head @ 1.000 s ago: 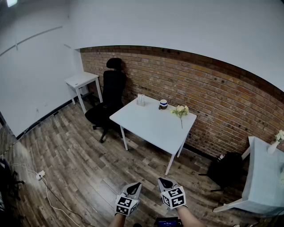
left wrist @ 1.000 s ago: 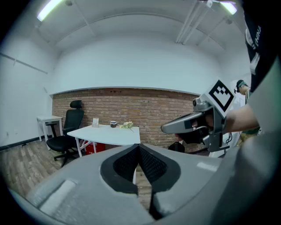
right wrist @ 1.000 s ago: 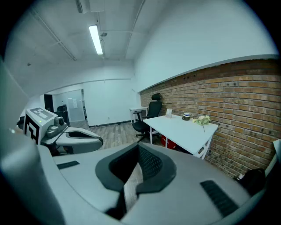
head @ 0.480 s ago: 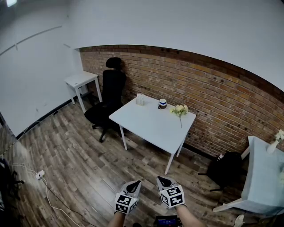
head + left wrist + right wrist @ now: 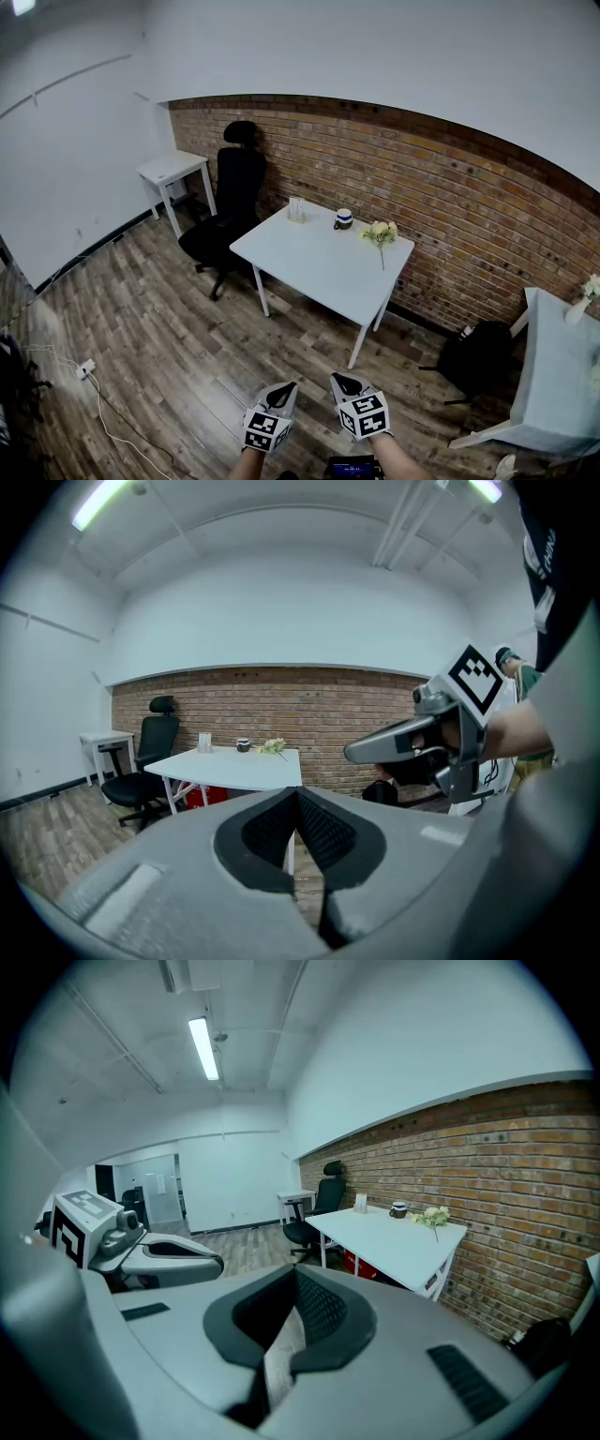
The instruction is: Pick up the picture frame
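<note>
Bench [image 5: 319,272] stands before brick wall [image 5: 450,197]. Along its back edge, left to right: small upright holder [image 5: 296,210], mug [image 5: 344,219], flowers [image 5: 381,233]. Office chair [image 5: 230,211] is left of bench, side table [image 5: 173,169] further left. Bag [image 5: 478,361] lies on floor to the right. Left gripper [image 5: 284,394] and right gripper [image 5: 343,382] are side by side, well apart from bench.

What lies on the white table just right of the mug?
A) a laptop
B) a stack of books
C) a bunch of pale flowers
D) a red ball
C: the head view shows a bunch of pale flowers lying on the white table beside the mug.
</note>
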Available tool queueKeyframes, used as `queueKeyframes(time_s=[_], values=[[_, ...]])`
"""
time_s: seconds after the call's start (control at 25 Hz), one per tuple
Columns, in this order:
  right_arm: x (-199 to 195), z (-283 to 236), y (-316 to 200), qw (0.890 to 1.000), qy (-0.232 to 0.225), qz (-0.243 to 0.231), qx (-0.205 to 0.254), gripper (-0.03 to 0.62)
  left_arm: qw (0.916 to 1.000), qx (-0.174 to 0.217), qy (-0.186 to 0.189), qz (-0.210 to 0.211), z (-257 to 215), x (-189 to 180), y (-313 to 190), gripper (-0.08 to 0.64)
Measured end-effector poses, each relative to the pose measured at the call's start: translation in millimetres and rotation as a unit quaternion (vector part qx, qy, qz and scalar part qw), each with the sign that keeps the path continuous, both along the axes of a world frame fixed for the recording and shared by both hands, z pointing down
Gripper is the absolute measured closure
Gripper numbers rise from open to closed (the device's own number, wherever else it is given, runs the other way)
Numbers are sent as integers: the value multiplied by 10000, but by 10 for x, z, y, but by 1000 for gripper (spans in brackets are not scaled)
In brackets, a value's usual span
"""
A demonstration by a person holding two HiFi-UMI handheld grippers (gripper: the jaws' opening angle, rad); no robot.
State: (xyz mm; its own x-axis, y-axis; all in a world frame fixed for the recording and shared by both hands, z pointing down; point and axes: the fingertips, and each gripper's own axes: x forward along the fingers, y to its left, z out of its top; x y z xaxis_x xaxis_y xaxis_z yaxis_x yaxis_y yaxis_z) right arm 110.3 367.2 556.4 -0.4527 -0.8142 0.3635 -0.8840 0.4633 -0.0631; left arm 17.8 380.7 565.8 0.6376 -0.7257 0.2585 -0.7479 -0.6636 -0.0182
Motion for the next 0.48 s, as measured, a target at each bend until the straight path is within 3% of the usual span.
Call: queueKeyframes(time_s=[0.48], values=[[77,80,-20,9998,-100,-140,-83,584,9998,-91,-84,-164,105,70,-23,548]])
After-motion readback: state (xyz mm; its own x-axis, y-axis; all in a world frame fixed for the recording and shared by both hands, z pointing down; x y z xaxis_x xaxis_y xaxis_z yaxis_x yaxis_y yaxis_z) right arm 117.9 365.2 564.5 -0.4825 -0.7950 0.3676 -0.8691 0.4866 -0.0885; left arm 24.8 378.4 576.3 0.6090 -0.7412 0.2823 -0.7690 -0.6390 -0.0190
